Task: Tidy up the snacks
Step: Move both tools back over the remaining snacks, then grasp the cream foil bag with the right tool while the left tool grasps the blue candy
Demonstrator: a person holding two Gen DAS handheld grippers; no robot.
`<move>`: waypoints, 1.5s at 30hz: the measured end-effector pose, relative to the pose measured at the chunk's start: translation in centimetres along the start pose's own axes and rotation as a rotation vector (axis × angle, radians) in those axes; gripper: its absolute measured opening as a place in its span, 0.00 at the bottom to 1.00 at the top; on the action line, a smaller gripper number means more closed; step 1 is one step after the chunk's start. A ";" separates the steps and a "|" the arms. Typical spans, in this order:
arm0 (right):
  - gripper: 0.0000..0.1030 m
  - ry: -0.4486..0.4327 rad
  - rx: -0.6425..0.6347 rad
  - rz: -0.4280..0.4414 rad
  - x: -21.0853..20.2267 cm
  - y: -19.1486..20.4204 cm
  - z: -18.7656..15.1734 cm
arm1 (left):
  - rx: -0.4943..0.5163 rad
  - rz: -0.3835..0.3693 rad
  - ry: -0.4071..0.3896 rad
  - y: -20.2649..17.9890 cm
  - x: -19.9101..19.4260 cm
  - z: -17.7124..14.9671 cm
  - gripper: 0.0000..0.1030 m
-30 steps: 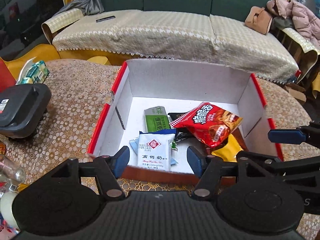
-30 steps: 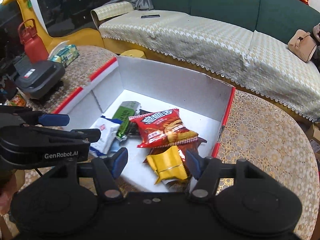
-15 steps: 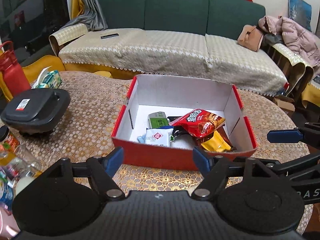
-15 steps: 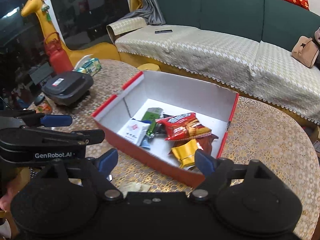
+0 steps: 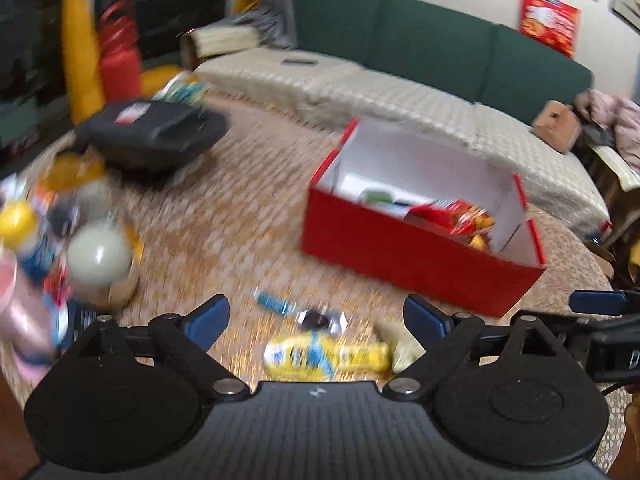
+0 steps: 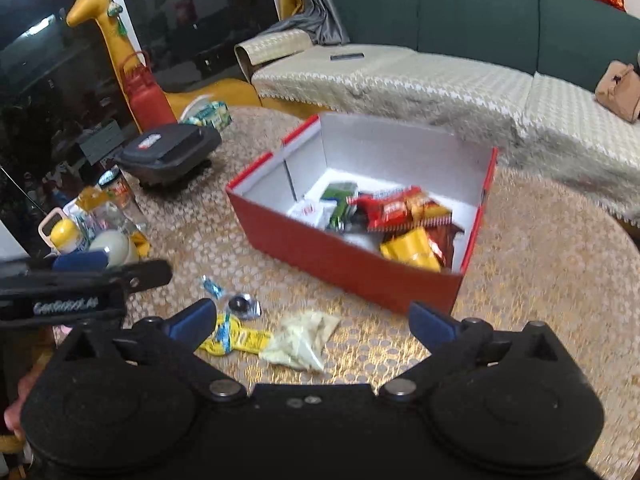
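Note:
A red box (image 6: 344,264) with white inside walls stands on the patterned table and holds several snack packets, among them a red chip bag (image 6: 394,210) and a yellow pack (image 6: 414,248). Loose on the table in front of it lie a yellow-and-blue packet (image 6: 234,338), a pale clear bag (image 6: 304,338), a small silver piece (image 6: 242,306) and a blue-wrapped candy (image 6: 212,286). My right gripper (image 6: 310,322) hovers above the pale bag, jaws opening, nothing between them. My left gripper (image 5: 316,316) is over the yellow packet (image 5: 326,356), jaws opening and empty; its view is blurred.
A black appliance (image 6: 170,152) sits at the table's left, with jars and bottles (image 6: 104,224) crowded near the left edge. A red jug (image 6: 146,96) and a yellow giraffe toy (image 6: 102,20) stand beyond. A green sofa (image 6: 480,12) with a beige cover runs behind the table.
Both grippers pulled back from over the box to the table in front of it, bringing the loose snacks into view. Both sets of jaws spread wider. The left view swung and rolled leftward.

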State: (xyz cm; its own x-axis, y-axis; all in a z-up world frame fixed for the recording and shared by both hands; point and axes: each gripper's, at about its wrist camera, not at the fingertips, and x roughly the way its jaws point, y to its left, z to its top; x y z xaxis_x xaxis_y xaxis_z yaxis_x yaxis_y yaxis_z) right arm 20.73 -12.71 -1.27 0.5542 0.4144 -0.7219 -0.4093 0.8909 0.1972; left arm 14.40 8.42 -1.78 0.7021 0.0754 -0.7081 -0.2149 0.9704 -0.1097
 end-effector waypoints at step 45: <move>0.40 0.198 0.016 -0.026 12.8 1.4 -2.1 | -0.016 0.053 0.124 2.8 9.6 -1.7 0.92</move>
State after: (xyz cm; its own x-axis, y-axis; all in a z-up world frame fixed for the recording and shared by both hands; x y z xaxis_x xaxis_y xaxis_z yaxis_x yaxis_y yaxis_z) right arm 25.77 -6.54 -11.65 0.4107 0.3477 -0.8429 -0.3838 0.9045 0.1861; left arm 19.39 11.48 -10.13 0.6005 0.0970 -0.7937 -0.2610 0.9620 -0.0799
